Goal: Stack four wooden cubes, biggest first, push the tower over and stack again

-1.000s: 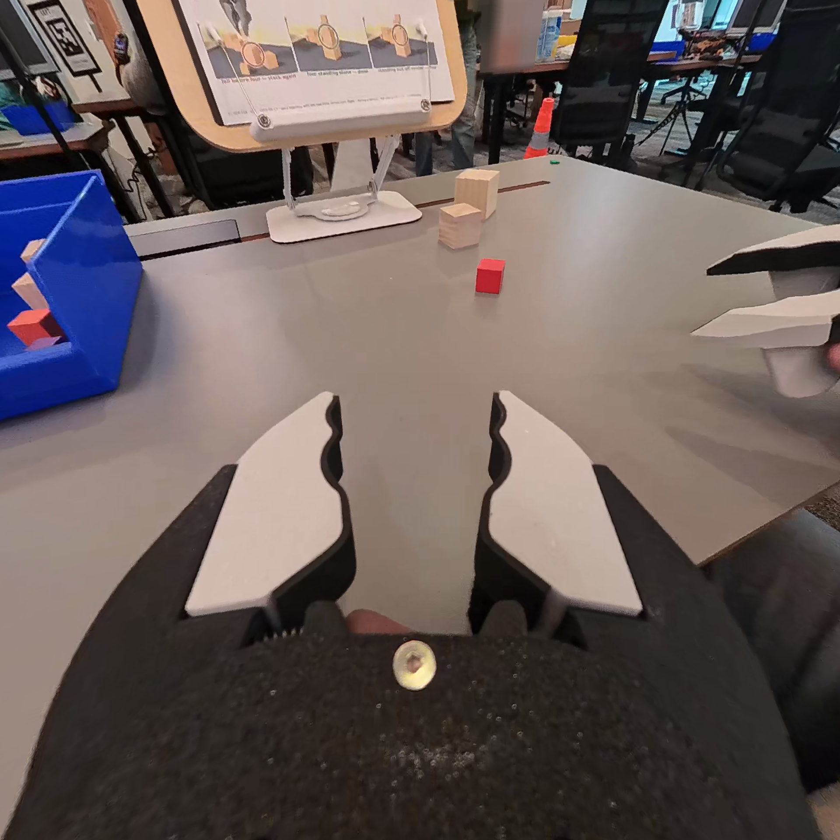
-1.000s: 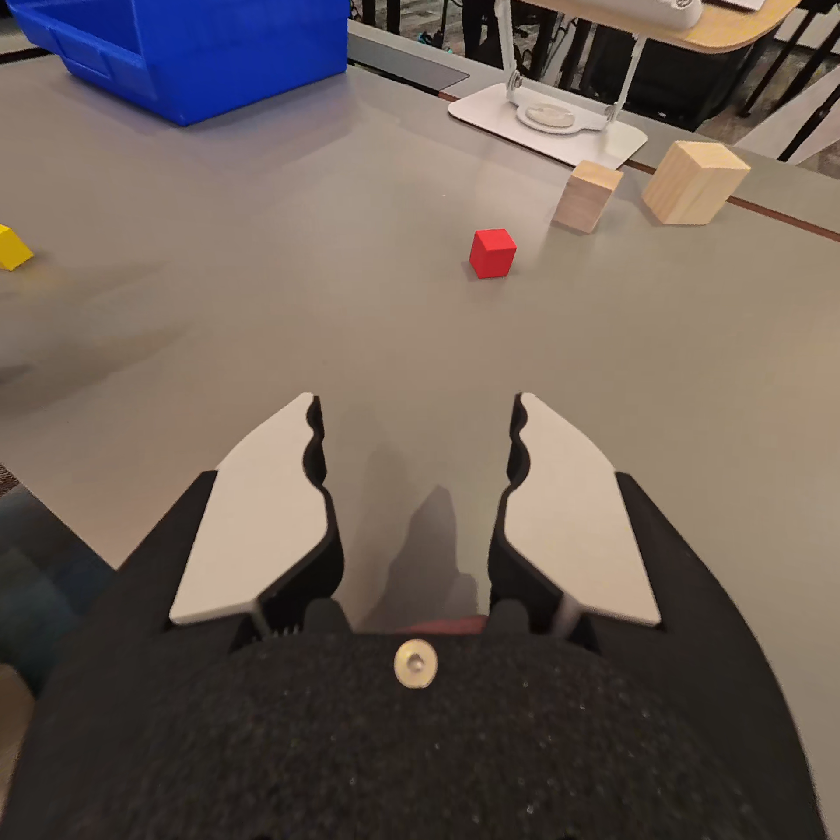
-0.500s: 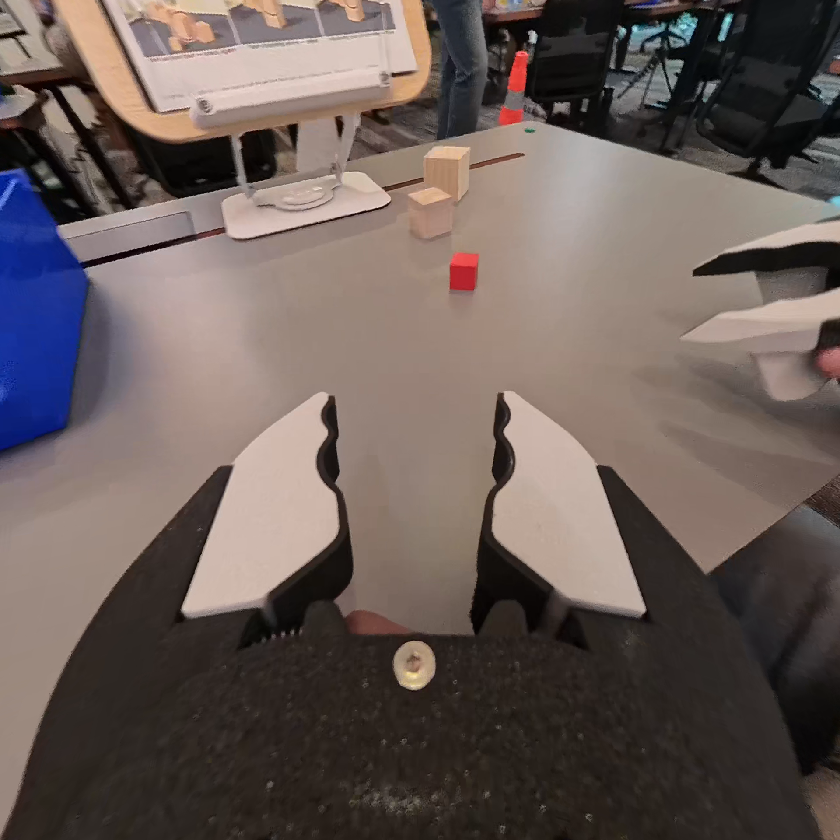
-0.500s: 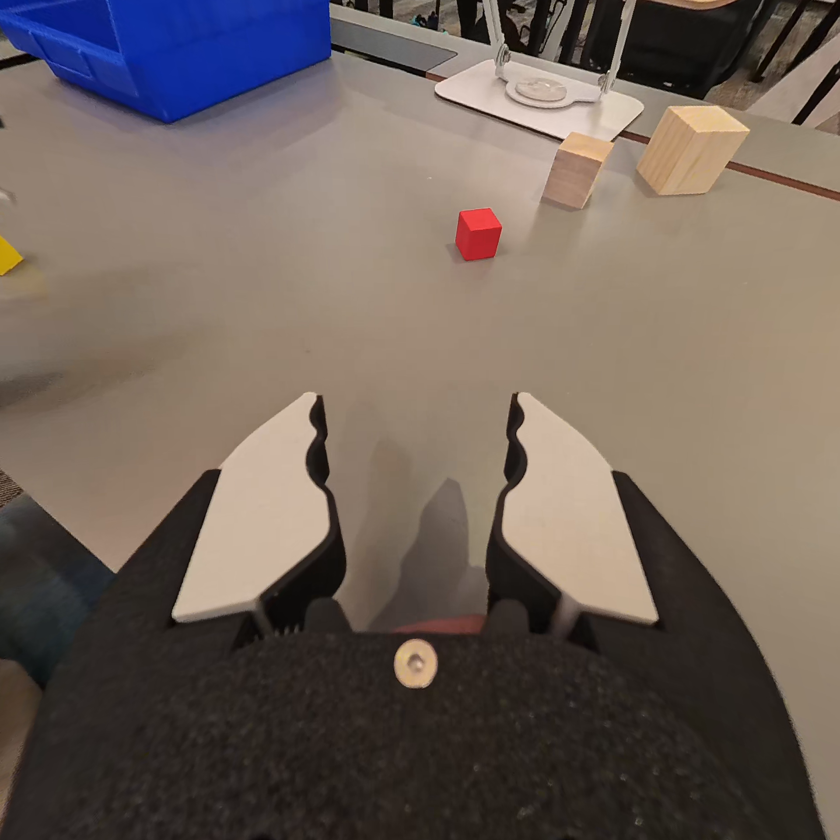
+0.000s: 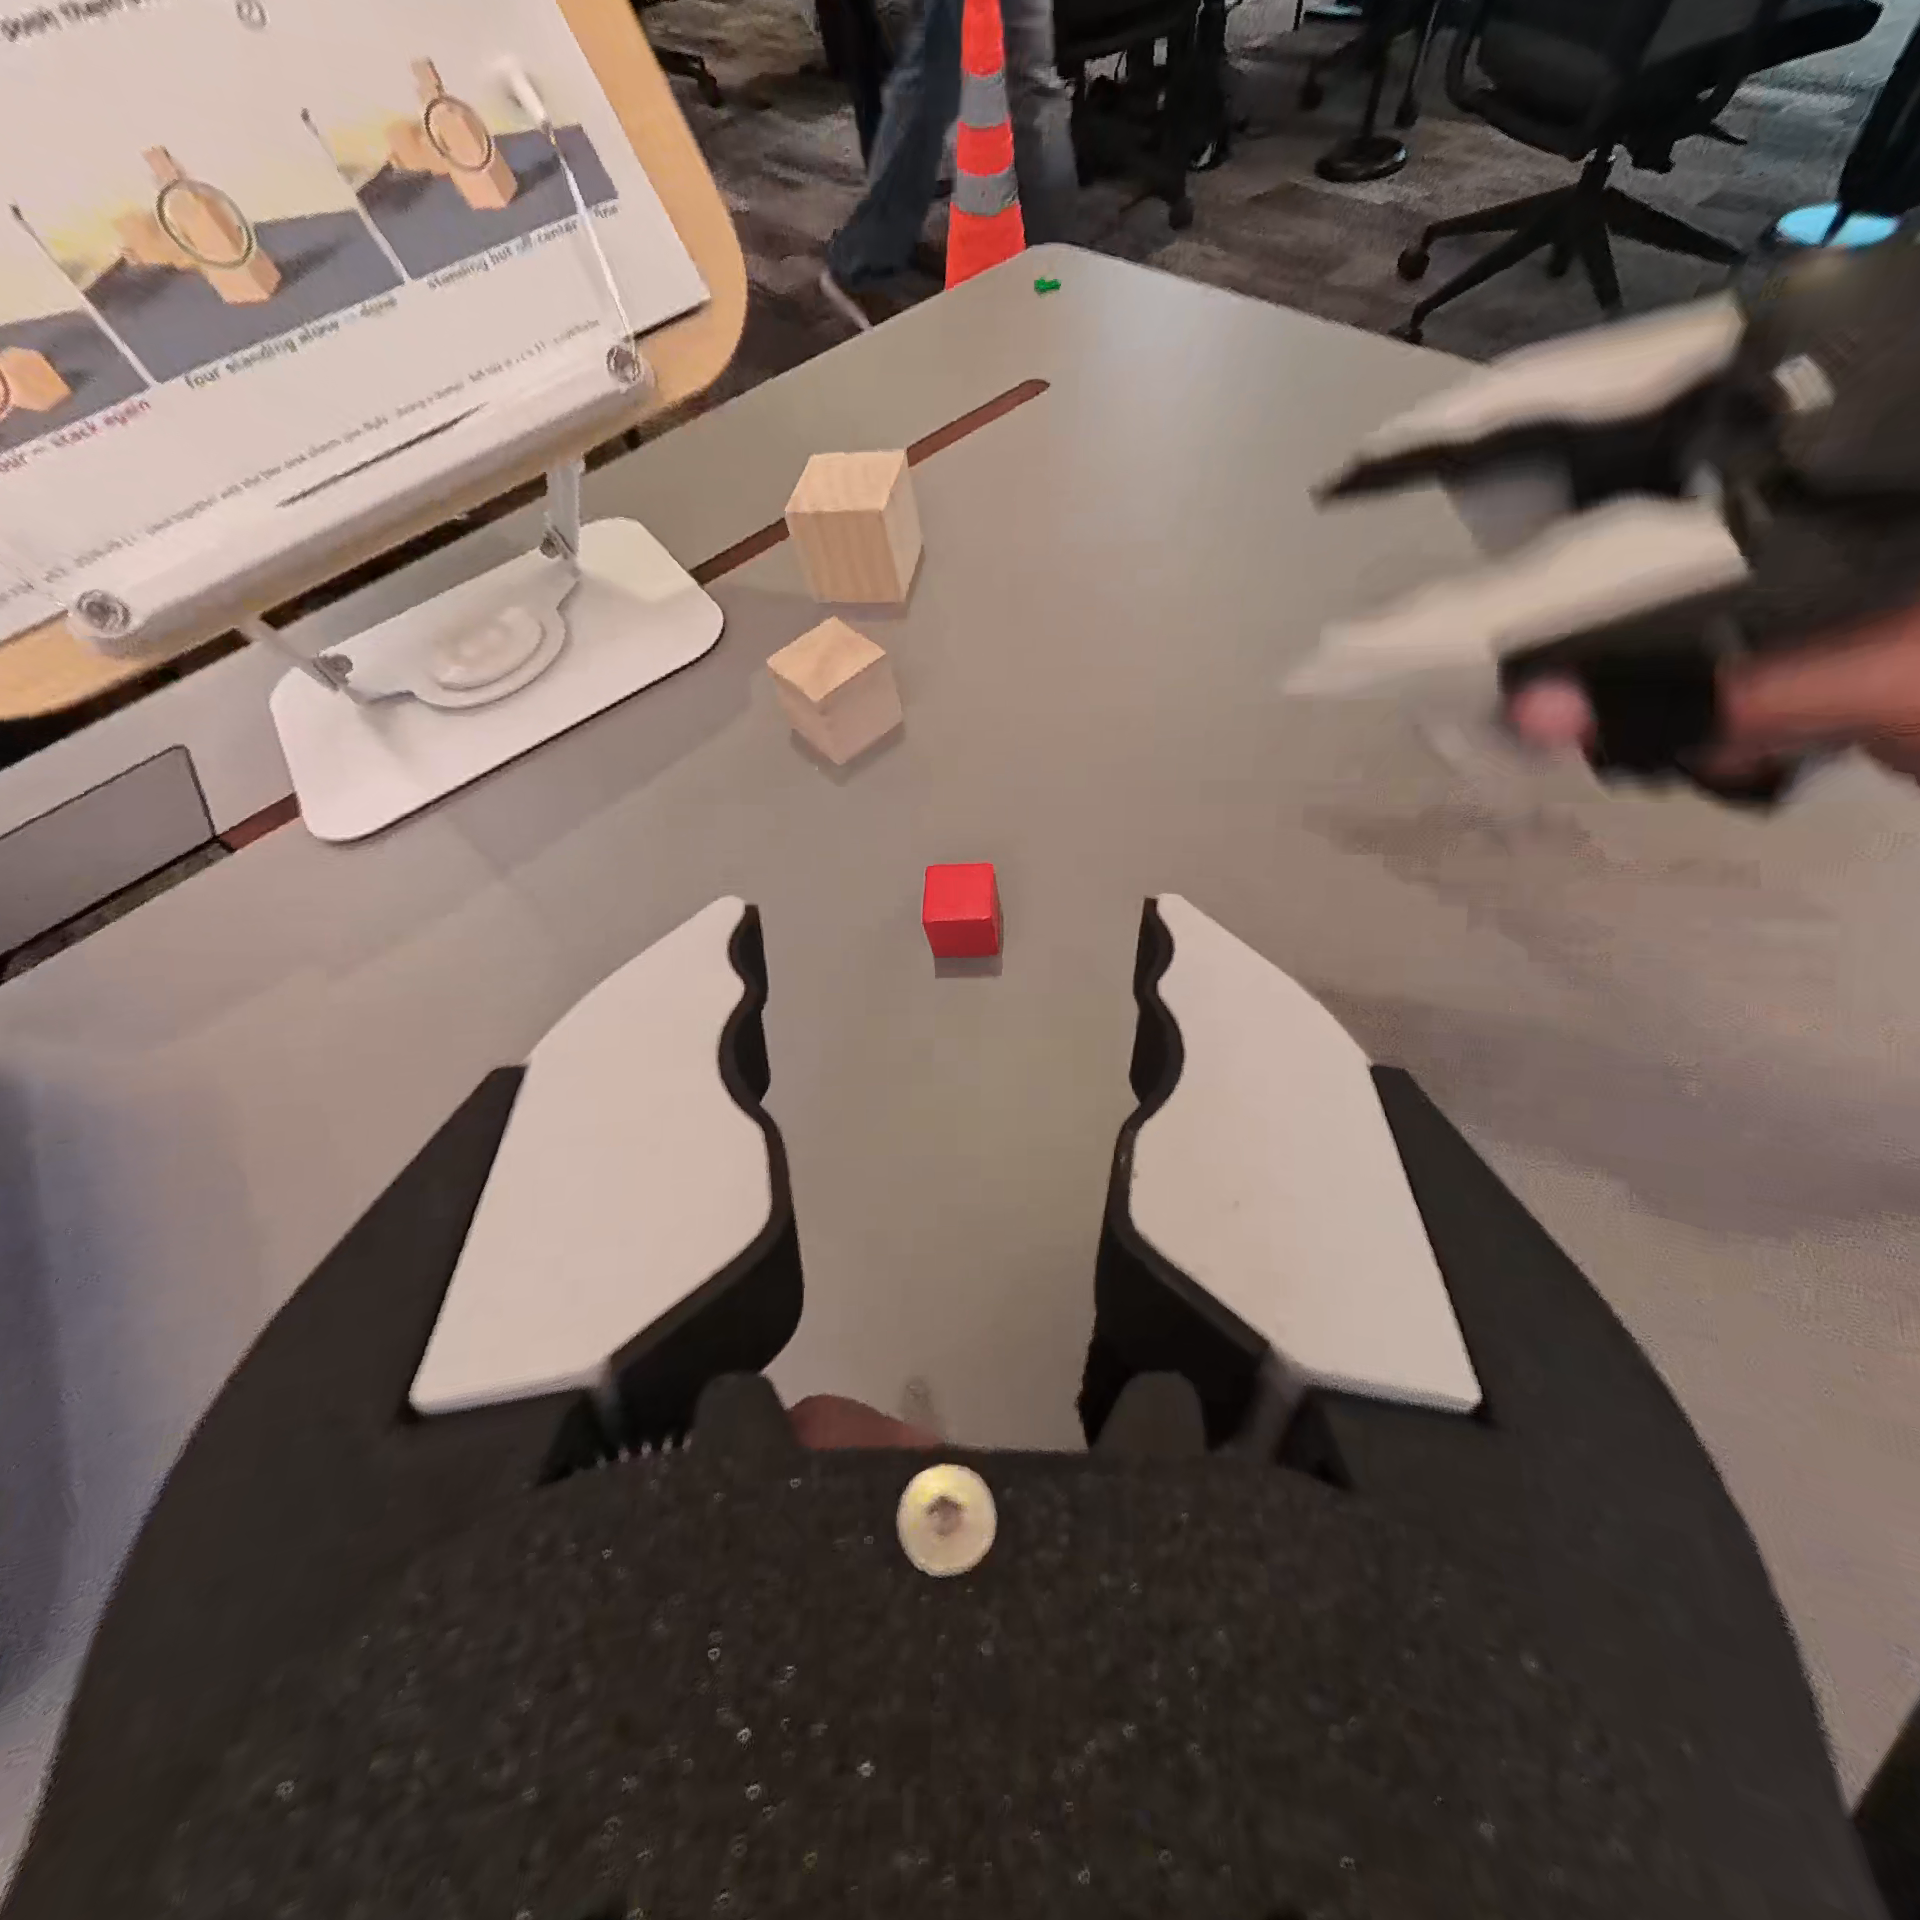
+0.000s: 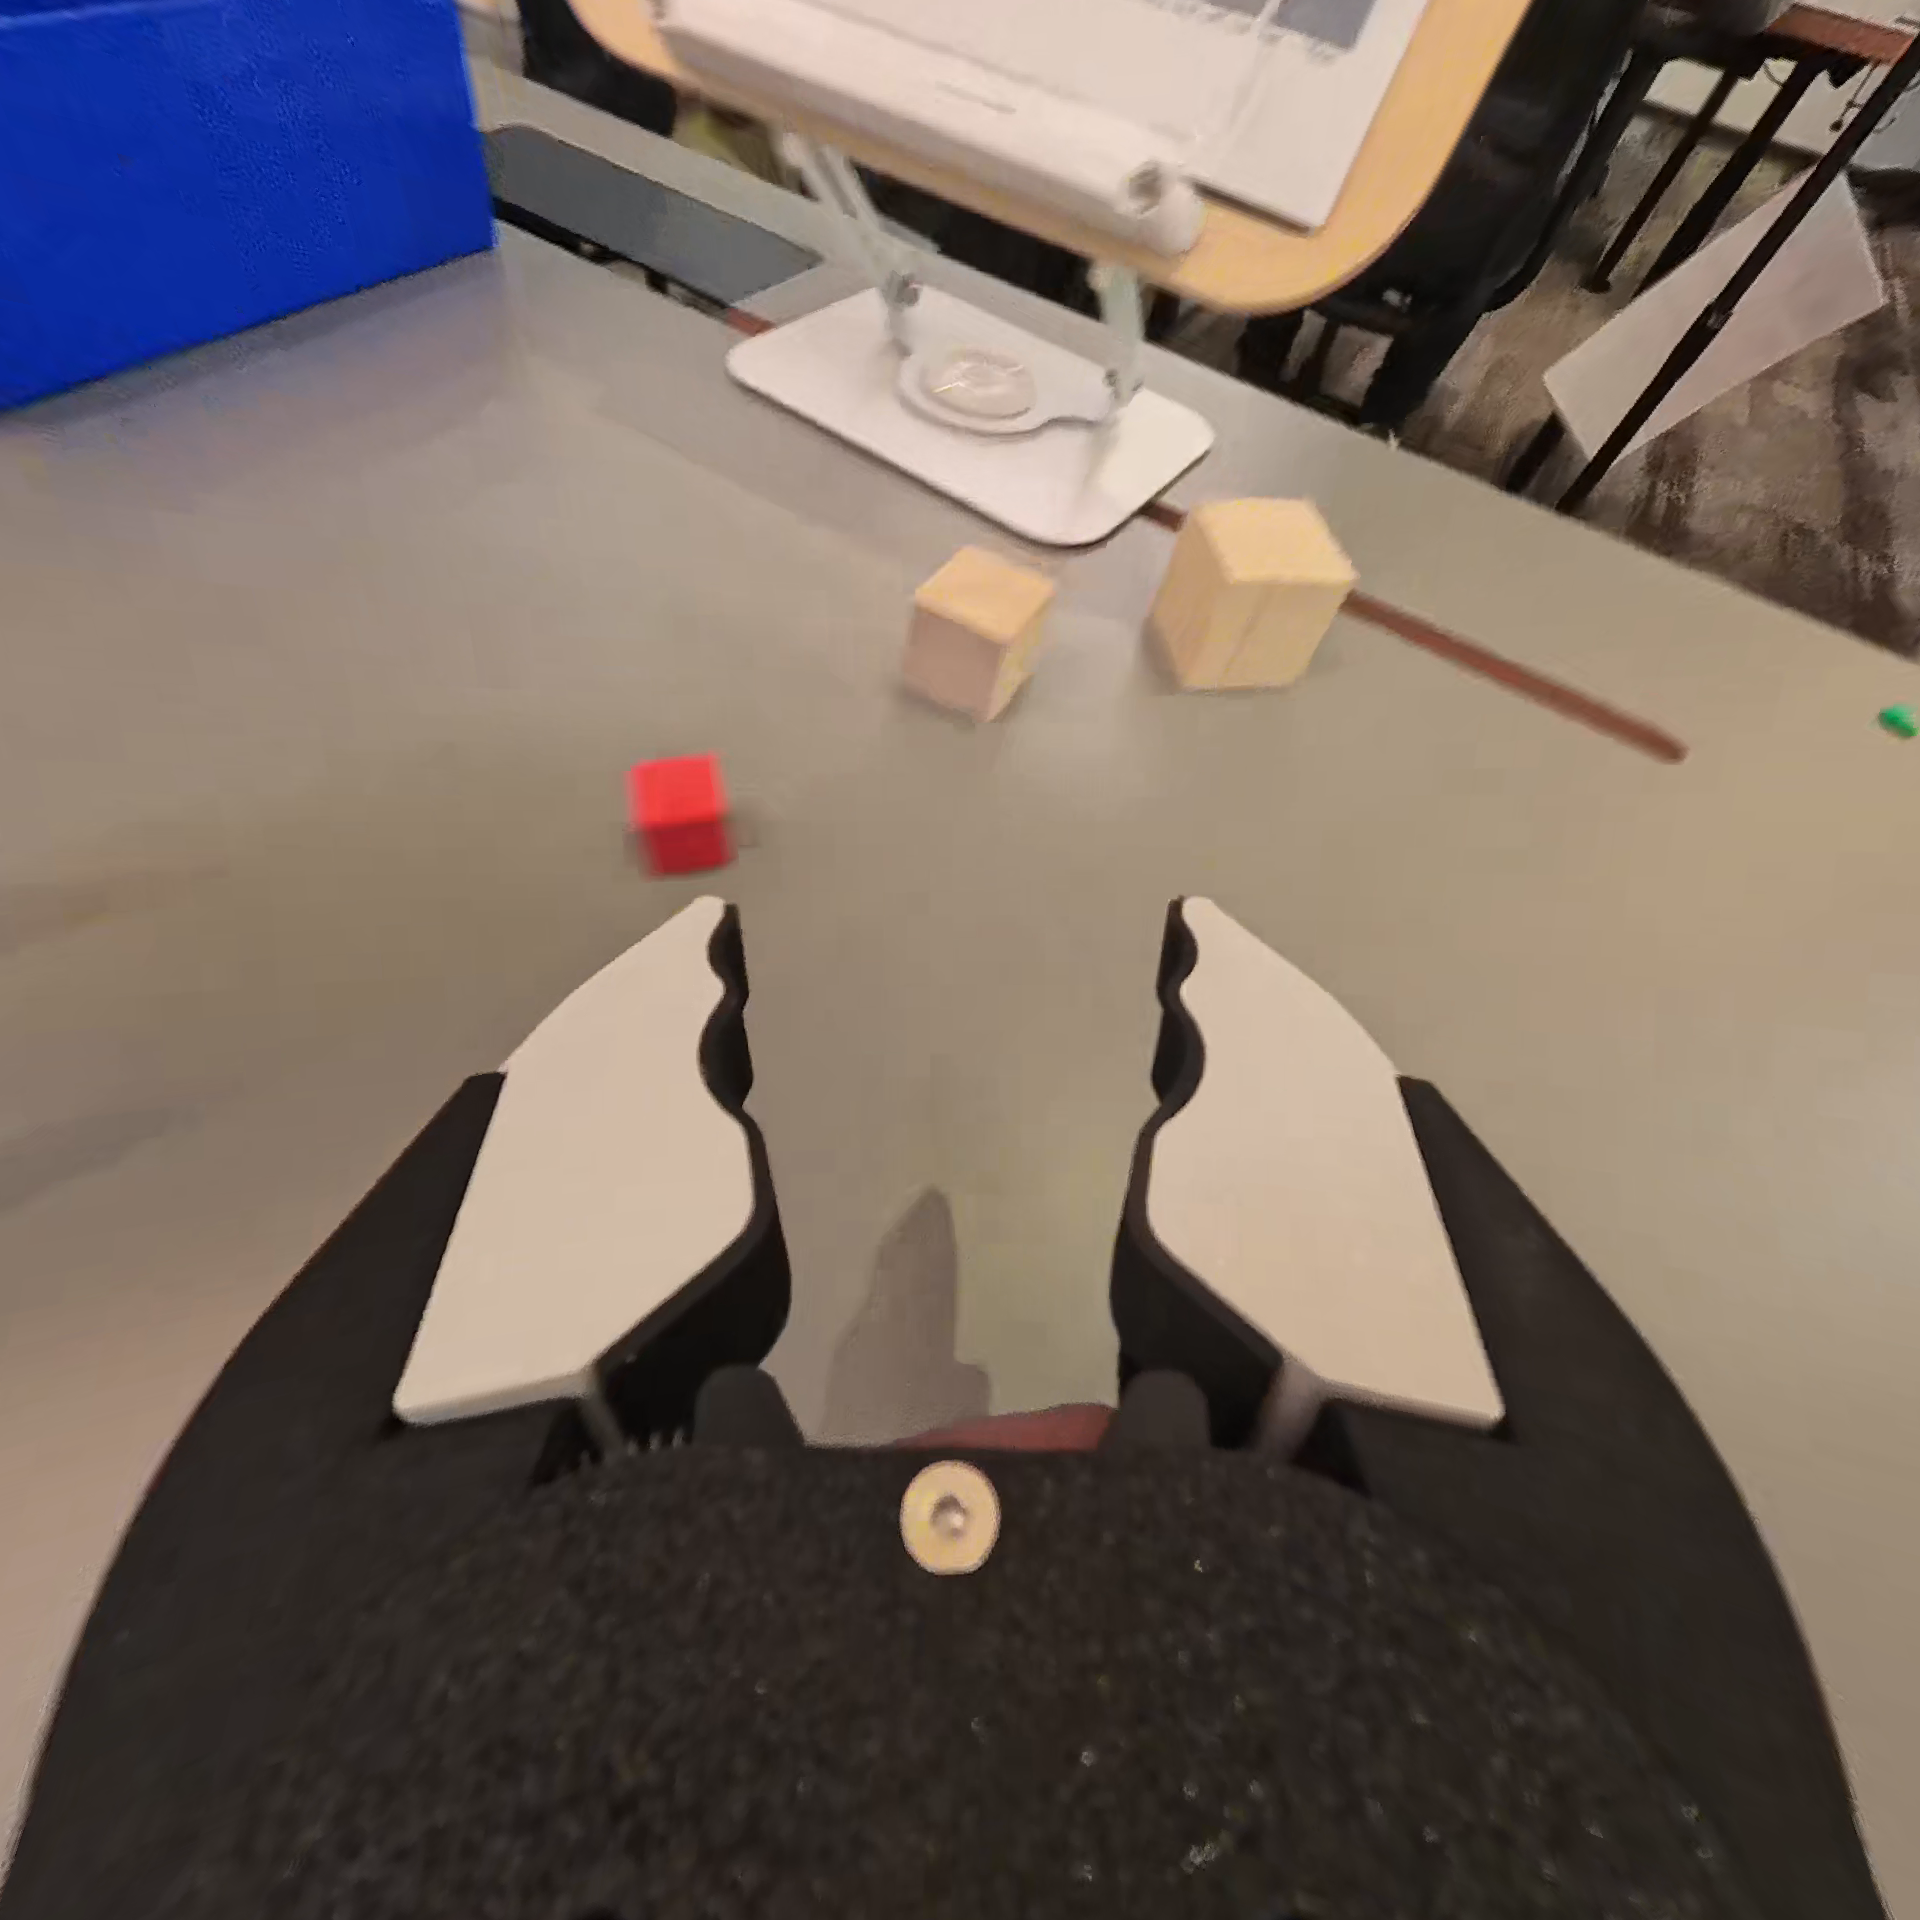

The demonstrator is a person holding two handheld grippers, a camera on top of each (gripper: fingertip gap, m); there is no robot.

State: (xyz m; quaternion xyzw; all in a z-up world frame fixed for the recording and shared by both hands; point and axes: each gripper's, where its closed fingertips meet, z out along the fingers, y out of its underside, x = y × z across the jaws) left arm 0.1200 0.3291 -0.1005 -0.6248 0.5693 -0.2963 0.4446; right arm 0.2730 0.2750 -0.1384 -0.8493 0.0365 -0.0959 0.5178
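Three cubes are seen lying apart on the grey table (image 5: 1195,644), none stacked. The red cube (image 5: 961,909), the smallest in view, is found just ahead of the left claw (image 5: 945,914), lined up with the gap between its tips but not enclosed by them. The left claw is held spread wide, nothing gripped. Beyond the red cube a mid-sized pale wooden cube (image 5: 834,688) is set at a skewed angle, and just behind it the largest wooden cube (image 5: 854,525) is stood near a dark slot in the tabletop. A fourth cube is not seen in either view. The right claw (image 6: 951,914) is likewise released and empty, poised above bare table; from its view the red cube (image 6: 677,808) is placed ahead and to the left, the mid-sized cube (image 6: 977,644) and the largest cube (image 6: 1247,592) farther on, side by side and apart. In the left wrist view the right claw (image 5: 1340,582) is blurred at the right edge, a hand (image 5: 1621,707) wrapped round its grip. An instruction board on a white stand (image 5: 499,665) is noted behind the cubes, a blue bin (image 6: 218,177) to the far left, an orange cone (image 5: 982,156) past the table.
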